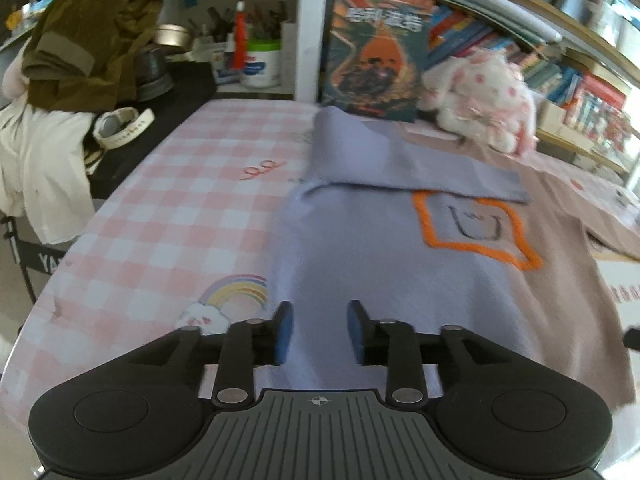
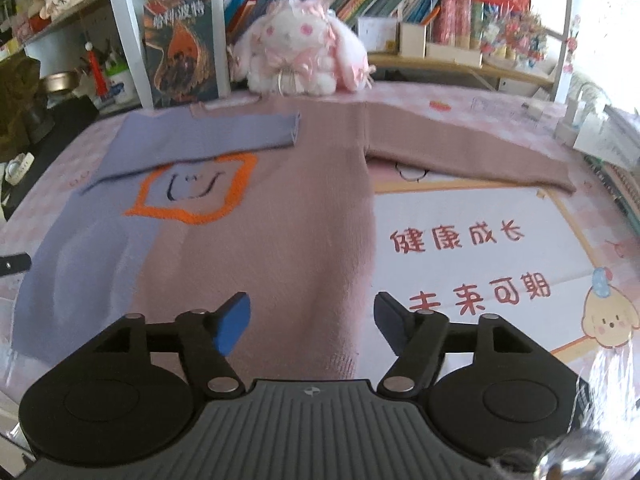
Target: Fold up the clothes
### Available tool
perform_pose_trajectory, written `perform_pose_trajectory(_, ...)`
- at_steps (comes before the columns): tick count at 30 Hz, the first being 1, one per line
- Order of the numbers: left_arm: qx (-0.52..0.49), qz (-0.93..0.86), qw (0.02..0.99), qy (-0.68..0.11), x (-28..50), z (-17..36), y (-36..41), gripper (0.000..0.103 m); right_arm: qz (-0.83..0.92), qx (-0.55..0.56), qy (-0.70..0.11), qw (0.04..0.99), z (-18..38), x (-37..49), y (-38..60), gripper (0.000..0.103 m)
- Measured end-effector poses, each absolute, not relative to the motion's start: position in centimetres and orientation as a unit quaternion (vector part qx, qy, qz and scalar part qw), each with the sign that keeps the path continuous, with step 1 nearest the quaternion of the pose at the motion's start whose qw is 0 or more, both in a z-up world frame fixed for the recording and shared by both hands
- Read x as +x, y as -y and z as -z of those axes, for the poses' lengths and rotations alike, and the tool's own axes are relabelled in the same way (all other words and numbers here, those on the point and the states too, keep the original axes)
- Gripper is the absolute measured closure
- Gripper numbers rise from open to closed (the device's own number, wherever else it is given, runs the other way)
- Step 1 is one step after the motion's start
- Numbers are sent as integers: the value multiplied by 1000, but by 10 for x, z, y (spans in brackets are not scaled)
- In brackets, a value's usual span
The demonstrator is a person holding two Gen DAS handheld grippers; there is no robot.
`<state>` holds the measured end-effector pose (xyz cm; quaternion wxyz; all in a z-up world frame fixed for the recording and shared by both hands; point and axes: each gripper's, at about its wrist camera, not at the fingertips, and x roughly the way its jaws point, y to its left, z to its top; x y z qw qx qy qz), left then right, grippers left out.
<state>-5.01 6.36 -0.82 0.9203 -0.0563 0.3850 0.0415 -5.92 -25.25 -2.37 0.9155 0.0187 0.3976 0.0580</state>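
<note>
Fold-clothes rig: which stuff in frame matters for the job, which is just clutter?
Job:
- two-tone lilac and dusty-pink knit sweater with orange-outlined face motif, lilac sleeve already folded across the chest, pink sleeve spread out
- left gripper, open
- right gripper, open

Clutter:
- white-and-pink plush bunny
- upright dark illustrated book
- olive-green garment heap
- white headphones

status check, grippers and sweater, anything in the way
Left gripper open, right gripper open, both empty. Sweater flat, purple sleeve folded in, pink sleeve still out. Plush bunny behind collar.
</note>
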Motion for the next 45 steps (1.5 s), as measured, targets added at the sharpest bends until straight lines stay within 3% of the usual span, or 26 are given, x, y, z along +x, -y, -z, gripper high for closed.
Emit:
perform_pose_trajectory(8, -33, -4, 923, -384, -62, 8, -58, 63, -33, 10, -385, 922, 18, -78, 244, 28)
perform_pose_trajectory(11, -41, 2, 923, -384, -63, 10, -58, 52, -22, 8, -385, 922, 17, -86, 243, 26)
perform_pose_trajectory(14, -39, 14, 922, -384, -62, 12, -53, 50, -11, 5, -386, 922, 17, -95, 243, 23)
perform_pose_trajectory(16, -35, 22, 922, -386, -61, 13, -49, 44, -3, 3, -387, 922, 17, -99, 244, 21)
perform_pose_trajectory(18, -31, 28, 922, -385, -60, 13, -43, 31, 7, 2, -386, 922, 16, -102, 246, 17)
perform_pose_trajectory(21, -19, 42, 923, -382, -60, 12, -33, 25, 22, -1, -385, 923, 15, -105, 249, 16)
perform_pose_trajectory(45, 8, 3, 915, -404, -25, 17, 73, 22, 24, 18, -386, 922, 31, -72, 342, 15)
